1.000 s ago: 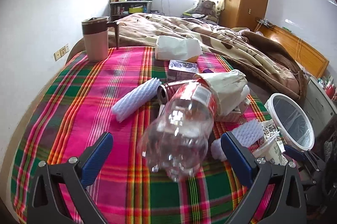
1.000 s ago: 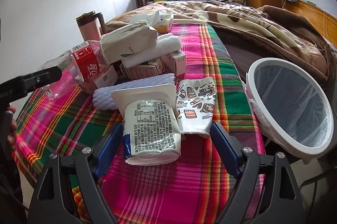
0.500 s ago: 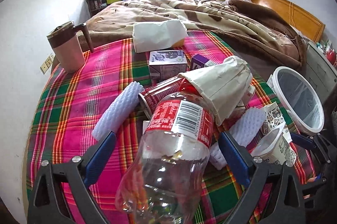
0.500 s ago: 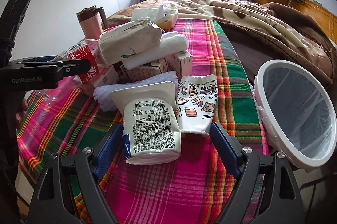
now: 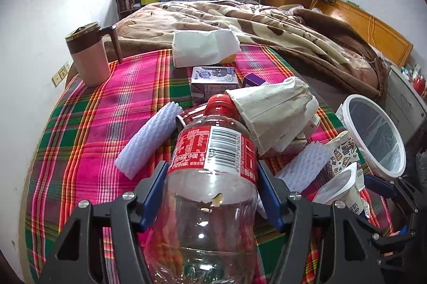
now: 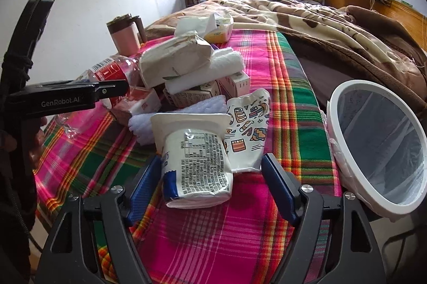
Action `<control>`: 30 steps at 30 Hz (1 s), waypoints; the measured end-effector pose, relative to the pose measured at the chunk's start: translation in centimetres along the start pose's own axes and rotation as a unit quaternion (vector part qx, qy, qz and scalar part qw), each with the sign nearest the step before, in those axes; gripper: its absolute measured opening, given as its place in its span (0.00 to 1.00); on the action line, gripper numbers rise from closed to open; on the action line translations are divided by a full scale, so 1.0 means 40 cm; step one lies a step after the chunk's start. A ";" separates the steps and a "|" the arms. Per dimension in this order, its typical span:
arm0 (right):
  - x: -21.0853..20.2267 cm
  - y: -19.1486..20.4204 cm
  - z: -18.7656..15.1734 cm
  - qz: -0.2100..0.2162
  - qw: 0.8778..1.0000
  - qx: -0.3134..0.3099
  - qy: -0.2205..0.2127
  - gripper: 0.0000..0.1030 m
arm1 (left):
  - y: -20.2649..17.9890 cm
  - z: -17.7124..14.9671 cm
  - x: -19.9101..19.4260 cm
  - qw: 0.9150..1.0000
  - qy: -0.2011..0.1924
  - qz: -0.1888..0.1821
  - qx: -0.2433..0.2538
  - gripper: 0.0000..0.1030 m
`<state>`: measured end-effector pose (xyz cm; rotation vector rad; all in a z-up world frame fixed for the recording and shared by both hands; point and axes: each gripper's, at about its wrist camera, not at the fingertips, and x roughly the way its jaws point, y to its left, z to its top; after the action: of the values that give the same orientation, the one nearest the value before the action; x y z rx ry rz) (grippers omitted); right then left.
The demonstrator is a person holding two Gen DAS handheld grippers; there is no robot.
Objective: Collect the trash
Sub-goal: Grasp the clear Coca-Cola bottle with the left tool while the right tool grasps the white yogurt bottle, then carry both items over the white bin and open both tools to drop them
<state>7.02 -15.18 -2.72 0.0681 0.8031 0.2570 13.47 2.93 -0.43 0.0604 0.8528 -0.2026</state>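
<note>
mug [image 5: 89, 57]: upright at the far left of the cloth, well apart from the pile; no risk seen.
foam sleeve [image 5: 145, 139]: lies just left of the bottle; a sideways swing of the bottle may roll it.
left gripper [image 5: 212, 193]: jaws have just been closing, now narrow, both pads against the bottle at its label edge.
bottle [image 5: 213, 177]: lies on the cloth between the left jaws, cap under the paper bag [image 5: 275, 113]. thin clear wall is likely to buckle or slip if squeezed hard; lifting it may drag the bag and topple the stacked boxes.
right gripper [image 6: 210, 185]: jaws have just been closing, wide; left pad near the cup, right pad apart, no grip.
cup [image 6: 196, 164]: on its side between the right jaws, paper cup [image 6: 248, 129] touching it; closing may pinch both or push the cup away.
bin [image 6: 379, 156]: off the right edge of the cloth, tilted; a bump may tip it.
</note>
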 end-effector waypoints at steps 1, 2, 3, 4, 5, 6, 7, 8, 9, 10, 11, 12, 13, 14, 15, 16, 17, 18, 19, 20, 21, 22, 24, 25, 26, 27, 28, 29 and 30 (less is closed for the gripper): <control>-0.004 -0.001 0.000 0.007 1.000 0.003 -0.004 0.70 | 0.005 -0.005 -0.005 1.000 -0.001 -0.002 -0.005 0.65; -0.007 -0.003 0.002 0.015 1.000 0.005 -0.007 0.67 | 0.011 -0.012 -0.010 1.000 -0.002 -0.006 -0.011 0.65; -0.009 -0.003 0.003 0.022 1.000 0.006 -0.008 0.54 | 0.015 -0.016 -0.011 1.000 -0.004 -0.008 -0.015 0.65; -0.006 -0.001 0.003 0.020 1.000 0.007 -0.004 0.34 | 0.019 -0.021 -0.014 1.000 -0.004 -0.009 -0.018 0.65; -0.002 0.001 0.002 0.013 1.000 0.005 0.000 0.34 | 0.021 -0.027 -0.015 1.000 -0.003 -0.009 -0.019 0.65; -0.002 0.004 0.002 0.017 1.000 0.001 0.000 0.34 | 0.019 -0.030 -0.013 1.000 -0.001 -0.009 -0.019 0.65; -0.003 0.005 0.002 0.018 1.000 -0.002 -0.001 0.35 | 0.020 -0.037 -0.012 1.000 0.000 -0.009 -0.020 0.65; -0.003 0.006 0.002 0.020 1.000 0.002 -0.001 0.35 | 0.022 -0.042 -0.013 1.000 -0.001 -0.010 -0.021 0.65; 0.002 0.005 0.003 0.023 1.000 0.007 0.002 0.36 | 0.022 -0.046 -0.014 1.000 0.000 -0.011 -0.022 0.65; 0.007 0.001 0.002 0.025 1.000 0.011 0.009 0.42 | 0.024 -0.048 -0.014 1.000 0.000 -0.013 -0.024 0.65; 0.015 -0.004 0.001 0.023 0.999 0.017 0.020 0.47 | 0.025 -0.051 -0.014 1.000 0.000 -0.015 -0.026 0.65; 0.025 -0.006 -0.001 0.018 0.999 0.020 0.030 0.57 | 0.026 -0.054 -0.011 0.999 0.003 -0.016 -0.028 0.65; 0.033 -0.009 -0.003 0.014 0.999 0.023 0.037 0.62 | 0.026 -0.058 -0.006 0.999 0.008 -0.015 -0.027 0.65; 0.042 -0.010 -0.003 0.014 0.999 0.025 0.041 0.62 | 0.025 -0.062 0.000 1.000 0.011 -0.010 -0.025 0.65; 0.051 -0.010 -0.003 0.015 0.999 0.027 0.045 0.62 | 0.021 -0.066 0.003 1.000 0.012 -0.007 -0.025 0.65; 0.061 -0.009 -0.002 0.013 0.998 0.029 0.048 0.62 | 0.022 -0.068 0.007 0.999 0.015 -0.007 -0.027 0.65; 0.068 -0.010 -0.002 0.010 0.998 0.029 0.050 0.62 | 0.024 -0.069 0.010 0.999 0.018 -0.011 -0.030 0.65; 0.071 -0.012 -0.001 0.005 0.998 0.030 0.051 0.62 | 0.026 -0.069 0.015 0.999 0.019 -0.015 -0.035 0.65; 0.079 -0.013 -0.001 0.000 0.998 0.033 0.054 0.62 | 0.028 -0.070 0.017 0.999 0.020 -0.016 -0.038 0.65; 0.082 -0.014 -0.001 0.000 0.998 0.036 0.052 0.62 | 0.029 -0.070 0.022 0.999 0.022 -0.016 -0.040 0.65; 0.084 -0.016 -0.002 0.005 0.998 0.040 0.052 0.62 | 0.029 -0.071 0.026 0.999 0.023 -0.015 -0.039 0.65; 0.081 -0.018 -0.003 0.007 0.998 0.042 0.050 0.62 | 0.028 -0.073 0.031 0.999 0.024 -0.012 -0.037 0.65; 0.071 -0.020 -0.006 0.007 0.998 0.040 0.045 0.61 | 0.028 -0.079 0.042 0.999 0.032 -0.006 -0.038 0.65; 0.068 -0.018 -0.006 0.006 0.998 0.039 0.041 0.57 | 0.029 -0.081 0.043 0.999 0.032 -0.007 -0.040 0.63; 0.059 -0.025 -0.010 0.007 0.998 0.040 0.038 0.53 | 0.029 -0.082 0.042 0.999 0.029 -0.007 -0.040 0.63; 0.058 -0.026 -0.010 0.008 0.999 0.040 0.035 0.46 | 0.025 -0.083 0.037 0.999 0.028 -0.004 -0.039 0.63; 0.053 -0.028 -0.015 0.006 0.999 0.040 0.033 0.45 | 0.023 -0.084 0.034 0.999 0.025 -0.002 -0.037 0.63; 0.052 -0.029 -0.015 0.003 0.999 0.041 0.032 0.45 | 0.022 -0.085 0.030 0.999 0.021 -0.001 -0.036 0.63; 0.050 -0.030 -0.015 0.002 0.999 0.042 0.029 0.45 | 0.023 -0.086 0.025 0.999 0.019 -0.001 -0.037 0.63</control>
<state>8.15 -15.86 -4.72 0.1422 0.8708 0.2298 11.74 4.13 -3.45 -0.0062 0.8972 -0.1723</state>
